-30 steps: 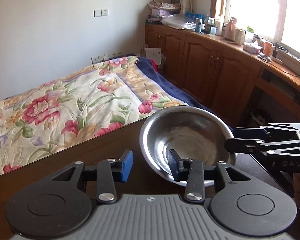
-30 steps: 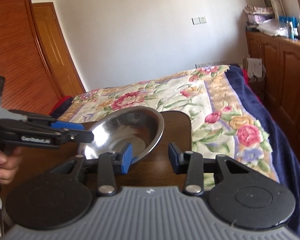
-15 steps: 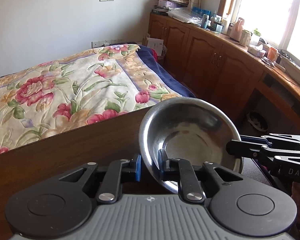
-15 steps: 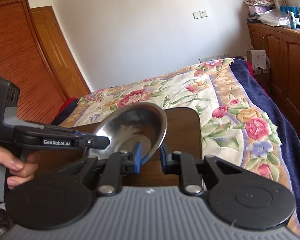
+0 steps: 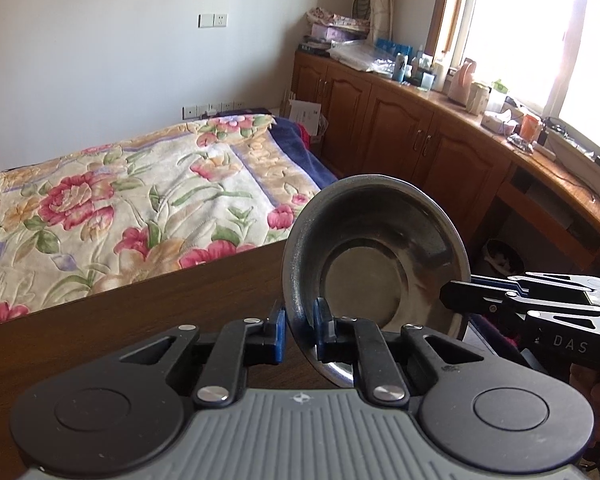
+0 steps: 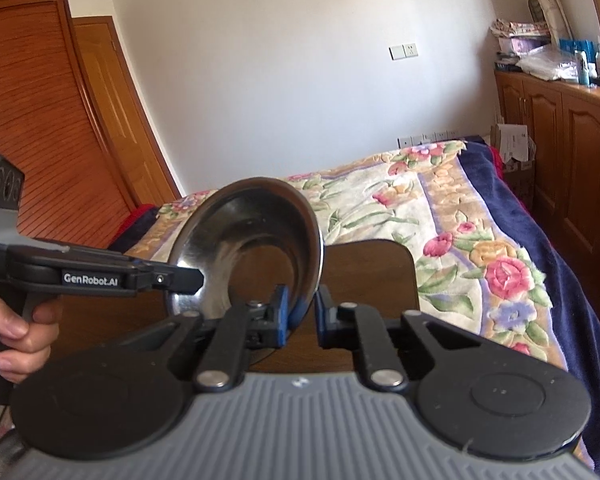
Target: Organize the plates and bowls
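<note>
Shiny steel bowl [image 5: 380,248], glossy dark wood table [image 5: 120,320], matt quilted bedspread [image 5: 120,200]

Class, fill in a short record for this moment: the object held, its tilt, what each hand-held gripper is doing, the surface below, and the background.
Object: steel bowl
Tilt: steeply tipped, lifted off the surface
Left hand-held gripper: shut on the bowl's rim
Right hand-held gripper: shut on the opposite rim
Surface below: dark wooden table
Background: bed with floral quilt; wooden cabinets

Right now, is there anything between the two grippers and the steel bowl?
Nothing visible. The left gripper is already closed on the steel bowl's rim, and the right gripper is closed on the opposite rim. The bowl is held tilted above the wooden table.
</note>
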`<state>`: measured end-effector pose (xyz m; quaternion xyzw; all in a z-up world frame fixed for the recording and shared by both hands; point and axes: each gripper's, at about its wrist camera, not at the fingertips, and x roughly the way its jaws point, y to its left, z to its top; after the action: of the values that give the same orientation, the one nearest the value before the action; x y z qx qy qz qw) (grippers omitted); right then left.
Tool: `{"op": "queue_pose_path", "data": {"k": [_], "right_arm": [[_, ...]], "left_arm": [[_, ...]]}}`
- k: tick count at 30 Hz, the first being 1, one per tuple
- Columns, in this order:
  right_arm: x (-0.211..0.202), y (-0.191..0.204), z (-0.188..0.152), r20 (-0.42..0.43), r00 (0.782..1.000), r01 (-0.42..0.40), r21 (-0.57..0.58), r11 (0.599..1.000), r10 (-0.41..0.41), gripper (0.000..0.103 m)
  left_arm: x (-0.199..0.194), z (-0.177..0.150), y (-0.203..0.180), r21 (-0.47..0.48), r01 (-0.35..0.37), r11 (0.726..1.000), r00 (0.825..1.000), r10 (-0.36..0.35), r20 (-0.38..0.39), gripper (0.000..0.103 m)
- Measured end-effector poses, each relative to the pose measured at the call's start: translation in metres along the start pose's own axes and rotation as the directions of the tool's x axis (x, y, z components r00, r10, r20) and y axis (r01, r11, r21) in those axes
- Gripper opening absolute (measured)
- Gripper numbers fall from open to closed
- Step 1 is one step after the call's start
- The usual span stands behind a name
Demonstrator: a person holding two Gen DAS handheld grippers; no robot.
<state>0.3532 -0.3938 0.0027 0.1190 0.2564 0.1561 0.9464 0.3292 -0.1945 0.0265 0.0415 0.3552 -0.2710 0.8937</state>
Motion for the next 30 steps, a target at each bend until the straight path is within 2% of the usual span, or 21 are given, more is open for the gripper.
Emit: {"op": "queue_pose_path", "data": {"k": [14,30], "right_arm": [[-0.037,0.035,0.011,0.068,0.998,0.01,-0.068,0.998,-0.006,0.016],[-0.071,0.066,-0.016,0.096,0.995,-0.004,-0.093,0.996,0.013,0.015]], "left_arm": [[-0.073,-0.004,-0.011,0.048,-0.02,0.999,0.995,0.015,0.097,0.015],[-0.137,-0.053,-0.017,0.056,-0.033,0.998,0.99,0.025,0.141,0.015]]}}
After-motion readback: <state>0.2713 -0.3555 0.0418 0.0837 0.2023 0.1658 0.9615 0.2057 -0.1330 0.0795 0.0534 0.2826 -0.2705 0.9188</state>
